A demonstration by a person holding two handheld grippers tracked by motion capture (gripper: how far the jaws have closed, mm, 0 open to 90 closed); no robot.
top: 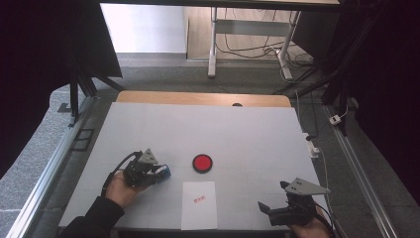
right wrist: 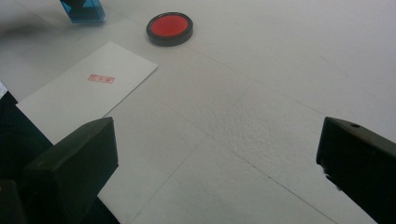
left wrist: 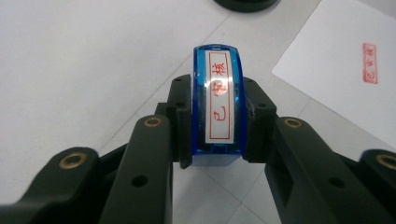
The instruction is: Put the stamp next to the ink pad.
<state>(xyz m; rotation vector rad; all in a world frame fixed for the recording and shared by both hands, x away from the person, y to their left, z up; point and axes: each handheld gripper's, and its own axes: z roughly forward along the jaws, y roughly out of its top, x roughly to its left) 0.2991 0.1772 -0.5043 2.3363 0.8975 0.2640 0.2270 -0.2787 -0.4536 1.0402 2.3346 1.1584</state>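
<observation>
My left gripper is shut on a blue stamp with a white label in red characters; the stamp sits low over the table, left of the ink pad. A round black pad of red ink lies mid-table, also seen as the ink pad. Below it lies a white sheet of paper bearing one red stamp mark. The paper and the stamp appear far off in the right gripper view. My right gripper stands open at the front right, nothing between its jaws.
The white table top has a wooden strip along its far edge. Metal rails run down both sides. Cables and a desk frame lie on the floor beyond. A power strip sits at the table's right edge.
</observation>
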